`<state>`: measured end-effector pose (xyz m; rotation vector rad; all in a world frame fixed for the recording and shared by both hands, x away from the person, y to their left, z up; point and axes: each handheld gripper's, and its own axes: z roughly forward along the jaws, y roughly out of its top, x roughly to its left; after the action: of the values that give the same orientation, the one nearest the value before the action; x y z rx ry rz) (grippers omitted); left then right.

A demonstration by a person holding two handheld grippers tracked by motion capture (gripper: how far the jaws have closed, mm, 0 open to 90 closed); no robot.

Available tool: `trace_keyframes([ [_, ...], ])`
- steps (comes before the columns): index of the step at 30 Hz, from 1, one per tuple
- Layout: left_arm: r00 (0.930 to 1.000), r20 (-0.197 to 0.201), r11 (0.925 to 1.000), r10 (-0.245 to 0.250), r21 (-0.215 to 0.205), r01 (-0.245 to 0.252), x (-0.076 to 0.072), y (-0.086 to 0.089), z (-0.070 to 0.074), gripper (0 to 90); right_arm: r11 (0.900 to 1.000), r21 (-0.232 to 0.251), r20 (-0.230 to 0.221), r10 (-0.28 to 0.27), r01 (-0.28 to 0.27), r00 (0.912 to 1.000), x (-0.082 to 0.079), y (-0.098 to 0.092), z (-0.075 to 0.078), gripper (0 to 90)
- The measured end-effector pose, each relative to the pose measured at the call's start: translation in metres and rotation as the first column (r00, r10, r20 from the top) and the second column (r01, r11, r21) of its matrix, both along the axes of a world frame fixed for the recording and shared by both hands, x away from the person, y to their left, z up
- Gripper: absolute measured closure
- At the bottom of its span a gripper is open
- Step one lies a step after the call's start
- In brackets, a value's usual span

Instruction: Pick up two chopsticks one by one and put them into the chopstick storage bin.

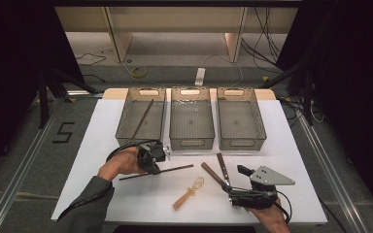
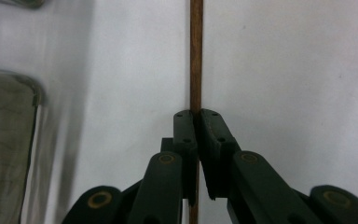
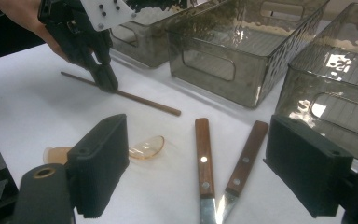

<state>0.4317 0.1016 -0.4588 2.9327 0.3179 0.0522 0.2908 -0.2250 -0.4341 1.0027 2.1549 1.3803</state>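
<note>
A thin brown wooden chopstick (image 1: 175, 169) (image 2: 196, 56) (image 3: 144, 100) lies on the white table sheet in front of the left bin. My left gripper (image 1: 154, 167) (image 2: 196, 116) (image 3: 105, 84) points down at it, and its jaws are shut on the stick about midway along. My right gripper (image 1: 234, 183) (image 3: 198, 140) rests near the front right with its jaws wide apart and nothing between the pads. Beyond those jaws lie two wooden-handled knives (image 1: 213, 174) (image 3: 203, 158), side by side, and an amber plastic spoon (image 1: 189, 191) (image 3: 144, 148).
Three grey see-through bins stand in a row at the back: left (image 1: 141, 137), middle (image 1: 191, 143), right (image 1: 242, 143). Another chopstick (image 1: 143, 118) lies in the left bin. The white sheet (image 1: 291, 160) ends close behind my hands.
</note>
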Motion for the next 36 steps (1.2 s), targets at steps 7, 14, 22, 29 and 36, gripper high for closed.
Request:
trace_keyframes([
  [7,0.9996,0.008,0.9995,0.027,-0.018,-0.027,0.001,0.006,0.011,84.9,1.000,0.000,0.001,-0.001,0.001,1.0000,0.000,0.000,0.000,21.9],
  [14,0.9962,0.069,0.9967,0.054,-0.064,-0.050,-0.001,0.014,0.039,84.9,1.000,0.000,0.000,-0.001,0.001,1.0000,0.000,0.000,0.000,21.8],
  [22,0.9807,0.136,0.9792,0.141,-0.165,-0.118,-0.004,0.019,0.074,84.9,1.000,0.000,0.000,-0.001,0.001,1.0000,0.000,0.000,0.000,21.9],
  [29,0.9369,0.182,0.9314,0.299,-0.269,-0.245,0.003,0.031,0.085,84.8,1.000,-0.002,0.001,-0.001,0.001,1.0000,0.000,0.000,0.000,21.9],
  [36,0.8788,0.167,0.8472,0.447,-0.395,-0.356,0.010,0.048,0.095,84.8,1.000,-0.001,0.001,-0.001,0.001,1.0000,0.000,0.000,0.000,21.9],
])
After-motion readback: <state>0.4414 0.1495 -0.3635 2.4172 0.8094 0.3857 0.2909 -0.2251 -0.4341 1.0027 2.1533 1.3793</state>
